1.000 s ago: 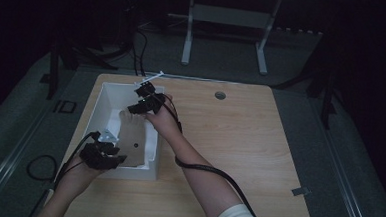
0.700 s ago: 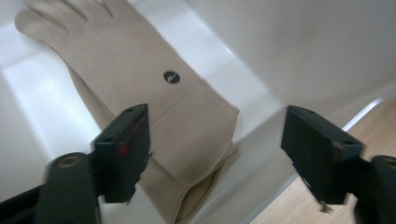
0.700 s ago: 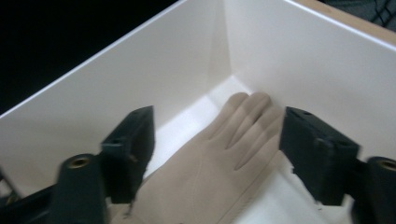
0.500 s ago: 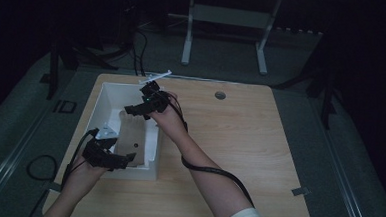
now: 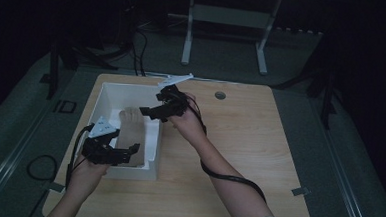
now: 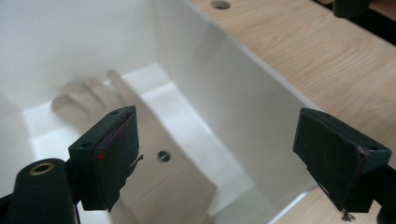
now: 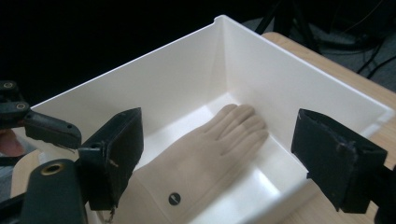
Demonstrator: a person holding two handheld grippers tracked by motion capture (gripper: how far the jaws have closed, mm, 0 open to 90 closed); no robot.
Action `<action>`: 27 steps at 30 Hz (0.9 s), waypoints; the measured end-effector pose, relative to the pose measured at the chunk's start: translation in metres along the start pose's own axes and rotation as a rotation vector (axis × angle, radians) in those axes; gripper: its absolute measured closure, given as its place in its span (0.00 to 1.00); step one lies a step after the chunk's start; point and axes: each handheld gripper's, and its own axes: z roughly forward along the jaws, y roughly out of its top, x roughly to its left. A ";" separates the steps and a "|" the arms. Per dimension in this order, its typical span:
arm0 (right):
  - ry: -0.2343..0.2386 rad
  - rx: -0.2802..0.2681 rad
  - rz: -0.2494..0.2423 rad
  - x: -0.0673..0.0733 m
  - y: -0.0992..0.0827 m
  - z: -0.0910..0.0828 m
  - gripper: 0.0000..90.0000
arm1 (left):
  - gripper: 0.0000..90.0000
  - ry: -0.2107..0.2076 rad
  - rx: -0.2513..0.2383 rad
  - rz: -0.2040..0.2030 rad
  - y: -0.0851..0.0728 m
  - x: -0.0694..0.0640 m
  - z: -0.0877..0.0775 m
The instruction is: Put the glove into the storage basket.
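Once opened over the white bin (image 5: 115,92), grips nothing with either tool: left gripper (image 5: 131,154) and right gripper (image 5: 148,112) both with jaws spread wide, just been opening, bare air between the pads. Compared with a second ago, rides higher at both ends of the bin, right gripper also drawn back toward the far right corner. Leaves the beige model hand (image 5: 129,129) lying flat on the bin floor, fingers toward the far wall, wrist end toward the near wall, touching no pad. Confirmed from the left gripper view: left gripper (image 6: 229,158) agape above the near wall, model hand (image 6: 93,100) well below, bin wall (image 6: 243,93) running between the jaws. Same from the right gripper view: right gripper (image 7: 219,163) held open over the rim, model hand (image 7: 219,140) palm-down beneath, small dark round spot (image 7: 174,199) at the wrist. Reads as a release just made: placing into the bin looks done, probably only withdrawal over the wooden table (image 5: 259,142) left.
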 end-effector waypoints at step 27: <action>-0.054 -0.033 0.027 -0.029 -0.069 -0.091 0.19 | 0.17 -0.225 -0.024 0.169 0.034 -0.100 0.030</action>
